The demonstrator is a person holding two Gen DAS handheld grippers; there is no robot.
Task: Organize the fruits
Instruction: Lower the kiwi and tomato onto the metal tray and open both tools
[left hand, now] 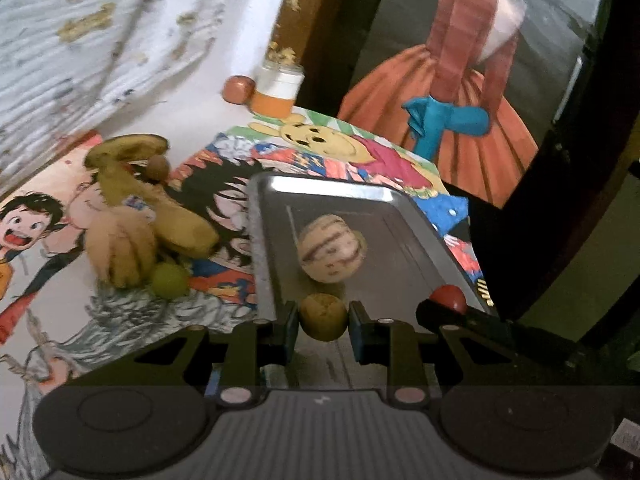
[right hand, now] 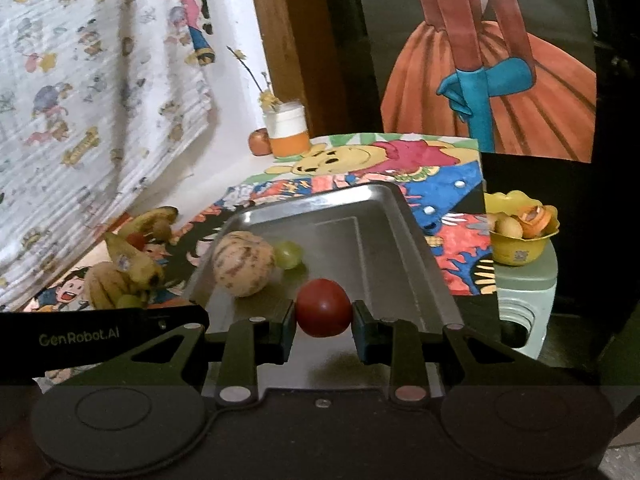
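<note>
My left gripper (left hand: 324, 317) is shut on a small yellow-brown round fruit (left hand: 323, 314), held over the near end of a metal tray (left hand: 260, 248). A pale striped melon-like fruit (left hand: 332, 248) lies in the tray. In the right wrist view my right gripper (right hand: 323, 316) is shut on a red round fruit (right hand: 323, 304) above the same tray (right hand: 424, 248). The striped fruit (right hand: 244, 264) and a green grape (right hand: 287, 255) rest in it. Bananas (left hand: 132, 208) with a green grape (left hand: 170, 280) and a small brown fruit (left hand: 159, 168) lie left of the tray on the cartoon-print cloth.
A white-and-orange jar (right hand: 288, 130) and a small reddish fruit (right hand: 259, 142) stand at the back by the wall. To the right, a yellow bowl (right hand: 520, 236) of fruit sits on a grey-green stool (right hand: 524, 292). A patterned curtain (right hand: 80, 100) hangs on the left.
</note>
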